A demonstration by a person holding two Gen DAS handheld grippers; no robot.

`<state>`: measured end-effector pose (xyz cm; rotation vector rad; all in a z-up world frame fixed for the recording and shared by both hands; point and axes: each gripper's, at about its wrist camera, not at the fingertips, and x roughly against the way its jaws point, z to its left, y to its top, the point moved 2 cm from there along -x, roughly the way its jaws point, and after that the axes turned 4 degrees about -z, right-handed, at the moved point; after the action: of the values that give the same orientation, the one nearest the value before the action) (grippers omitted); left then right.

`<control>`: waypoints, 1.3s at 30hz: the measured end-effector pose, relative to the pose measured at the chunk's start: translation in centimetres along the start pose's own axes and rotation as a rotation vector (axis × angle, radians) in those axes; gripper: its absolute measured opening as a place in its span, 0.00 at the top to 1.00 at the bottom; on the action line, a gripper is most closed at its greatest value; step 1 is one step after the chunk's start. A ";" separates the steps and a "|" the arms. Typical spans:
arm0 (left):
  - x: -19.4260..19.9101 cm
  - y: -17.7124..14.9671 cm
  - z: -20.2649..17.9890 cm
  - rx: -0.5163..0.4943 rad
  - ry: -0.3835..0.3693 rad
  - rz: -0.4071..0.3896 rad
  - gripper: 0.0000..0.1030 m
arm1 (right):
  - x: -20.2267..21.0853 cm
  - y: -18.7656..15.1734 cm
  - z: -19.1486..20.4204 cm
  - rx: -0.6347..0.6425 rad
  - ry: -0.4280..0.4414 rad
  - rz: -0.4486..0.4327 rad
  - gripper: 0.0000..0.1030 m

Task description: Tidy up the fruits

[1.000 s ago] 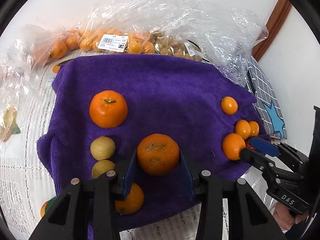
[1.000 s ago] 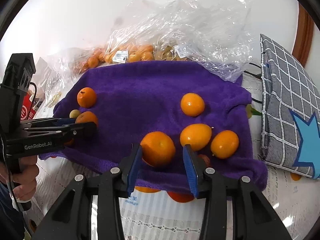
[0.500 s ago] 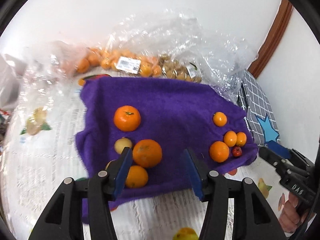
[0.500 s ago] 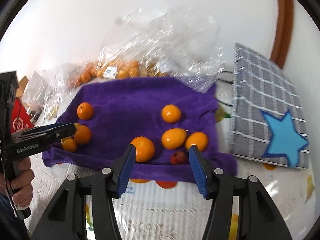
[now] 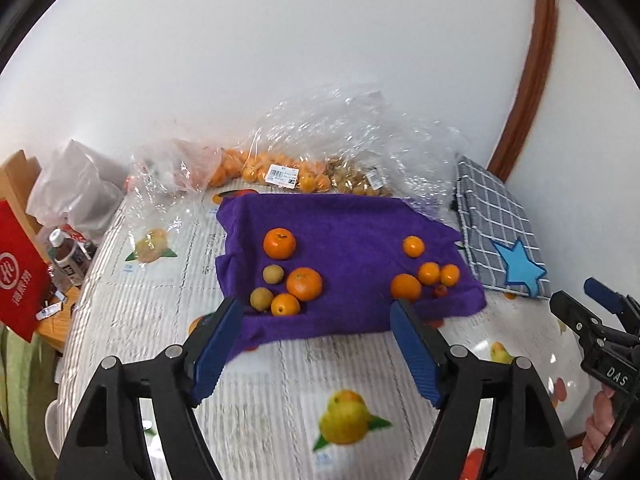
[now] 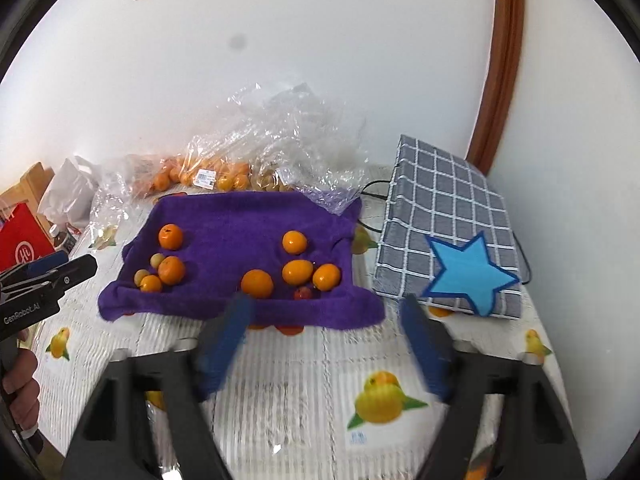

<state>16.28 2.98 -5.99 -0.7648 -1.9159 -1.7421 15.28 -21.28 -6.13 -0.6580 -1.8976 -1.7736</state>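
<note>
On the table [image 5: 280, 380]: a purple towel [image 5: 352, 224], long axis left to right.
Towel, left end: three oranges [image 5: 304, 283] and two pale fruits [image 5: 273, 273], bunched.
Towel, right end: four orange fruits [image 5: 406, 287], one small red fruit [image 5: 440, 290].
Left gripper [image 5: 316, 344]: jaws just spread wide, nothing between.
Right gripper [image 6: 324, 344]: likewise, blurred.

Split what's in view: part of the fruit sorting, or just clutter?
Job:
purple towel
oranges
small yellow fruits
small red fruit
bagged fruit

Clutter:
checked cushion
red bag
bottle
</note>
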 end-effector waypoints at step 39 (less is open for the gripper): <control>8.7 -3.8 -3.2 -0.035 0.035 -0.077 0.17 | 10.6 -4.7 -2.3 -0.027 -0.039 -0.101 0.02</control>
<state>7.07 0.48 -2.86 -0.6772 -1.9199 -1.8271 4.13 -23.49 -3.02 -0.6207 -1.9682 -1.8638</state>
